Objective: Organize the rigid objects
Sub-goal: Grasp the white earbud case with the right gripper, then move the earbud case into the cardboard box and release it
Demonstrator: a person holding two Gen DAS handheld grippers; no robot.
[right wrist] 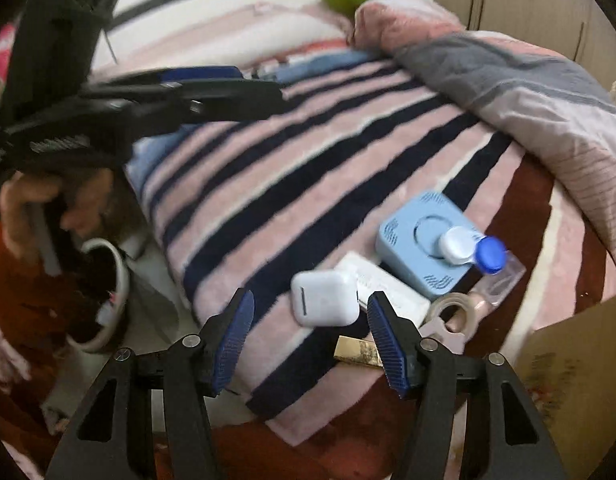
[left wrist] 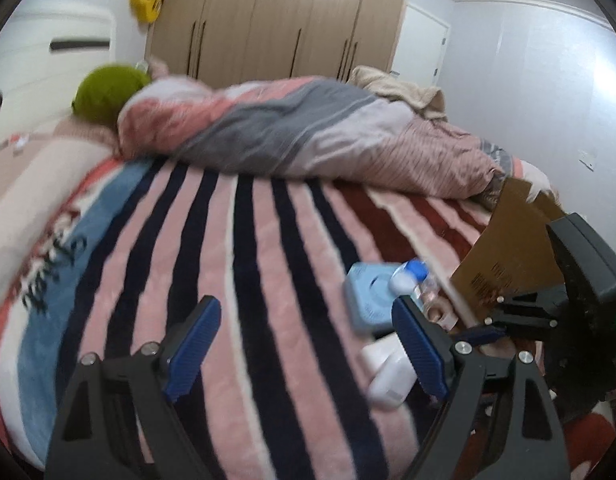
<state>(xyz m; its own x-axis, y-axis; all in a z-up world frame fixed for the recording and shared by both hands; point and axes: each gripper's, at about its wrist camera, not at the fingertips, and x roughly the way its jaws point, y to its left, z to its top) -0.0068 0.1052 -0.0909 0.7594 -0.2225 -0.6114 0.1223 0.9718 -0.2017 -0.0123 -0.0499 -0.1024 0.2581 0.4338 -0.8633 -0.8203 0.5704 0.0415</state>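
- White earbud case lies on the striped blanket, just left of the blue square device.
- Blue-capped bottle rests against that device's right edge.
- Right gripper: jaws parted, empty, near the case.
- Left gripper: jaws wide, empty, left of the device.

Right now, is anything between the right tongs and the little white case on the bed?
Nothing visible. The right tongs stand open with only striped blanket between them and the white case. A flat white box and a gold thing lie beside the case, not in front.
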